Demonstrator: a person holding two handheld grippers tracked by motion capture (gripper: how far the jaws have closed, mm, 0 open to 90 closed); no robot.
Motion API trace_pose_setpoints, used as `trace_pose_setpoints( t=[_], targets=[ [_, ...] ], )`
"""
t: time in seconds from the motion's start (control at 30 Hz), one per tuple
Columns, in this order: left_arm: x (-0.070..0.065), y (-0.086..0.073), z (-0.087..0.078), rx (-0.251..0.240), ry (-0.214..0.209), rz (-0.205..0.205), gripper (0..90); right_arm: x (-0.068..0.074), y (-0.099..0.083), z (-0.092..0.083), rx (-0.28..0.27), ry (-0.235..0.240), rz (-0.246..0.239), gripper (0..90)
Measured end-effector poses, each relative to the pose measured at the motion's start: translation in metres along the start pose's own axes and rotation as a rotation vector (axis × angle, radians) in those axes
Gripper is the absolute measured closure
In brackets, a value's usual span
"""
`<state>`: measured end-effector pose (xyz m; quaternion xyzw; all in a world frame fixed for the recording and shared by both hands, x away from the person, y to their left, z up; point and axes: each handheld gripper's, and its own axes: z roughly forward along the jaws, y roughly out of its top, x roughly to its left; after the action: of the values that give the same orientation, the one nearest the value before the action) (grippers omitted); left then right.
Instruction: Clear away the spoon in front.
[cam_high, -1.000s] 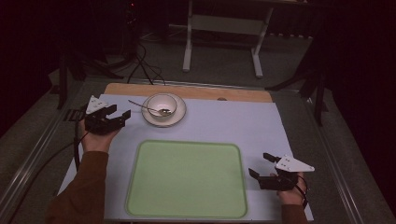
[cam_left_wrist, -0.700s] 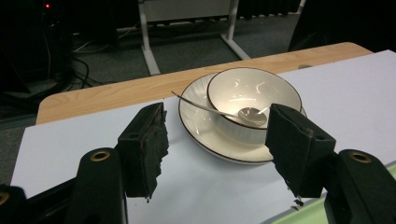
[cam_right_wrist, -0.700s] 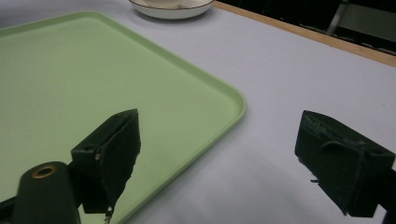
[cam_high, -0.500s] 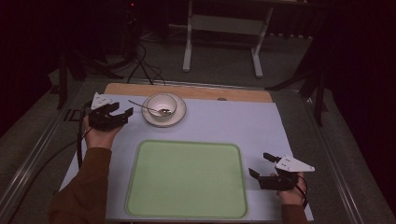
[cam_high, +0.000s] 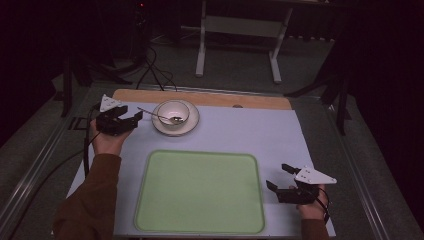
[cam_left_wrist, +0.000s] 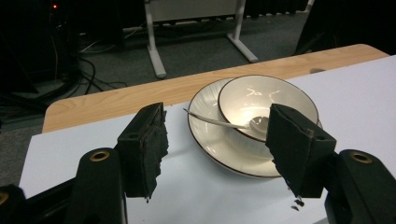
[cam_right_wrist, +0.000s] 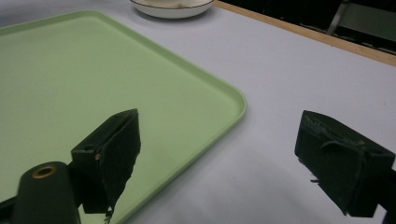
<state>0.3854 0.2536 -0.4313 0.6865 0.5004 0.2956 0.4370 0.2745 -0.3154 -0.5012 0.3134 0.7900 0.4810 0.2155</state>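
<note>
Spoon (cam_left_wrist: 224, 123) in bowl (cam_left_wrist: 275, 100), just ahead of wide-parted left gripper (cam_left_wrist: 219, 154)

Your right gripper (cam_right_wrist: 215, 161) hangs with its jaws wide apart, holding nothing. The left jaw sits over the green tray (cam_right_wrist: 93, 84), near its corner; the right jaw over the white mat (cam_right_wrist: 280, 70). A plate (cam_right_wrist: 170, 8) lies beyond.

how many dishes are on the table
2, stacked at the far left: a bowl sits on a plate, with a spoon in the bowl. The left gripper is beside them, open. The tray holds none.
</note>
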Motion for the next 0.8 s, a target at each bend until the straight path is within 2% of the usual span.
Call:
trace_pose_setpoints(
  t=[0.13,0.33,0.4,0.57,0.67,0.8],
  targets=[
    [0.001,0.002,0.007,0.015,0.017,0.010,36.3,0.000,0.000,0.000,0.000,-0.001,0.001,14.0],
    [0.006,0.000,0.015,0.025,0.020,-0.016,35.1,0.000,0.000,0.000,0.000,-0.001,0.001,14.0],
    [0.009,-0.002,0.021,0.024,0.006,-0.050,35.0,0.000,0.000,0.000,0.001,0.001,-0.002,14.0],
    [0.013,-0.005,0.036,0.038,-0.008,-0.089,35.2,0.000,0.000,0.000,0.003,0.001,-0.003,14.0],
    [0.012,-0.006,0.045,0.049,-0.017,-0.100,36.3,-0.001,0.000,0.000,0.002,-0.002,0.001,14.0],
    [0.011,-0.007,0.057,0.084,-0.034,-0.096,42.6,-0.001,0.000,0.000,0.001,-0.002,0.000,14.0]
  ],
)
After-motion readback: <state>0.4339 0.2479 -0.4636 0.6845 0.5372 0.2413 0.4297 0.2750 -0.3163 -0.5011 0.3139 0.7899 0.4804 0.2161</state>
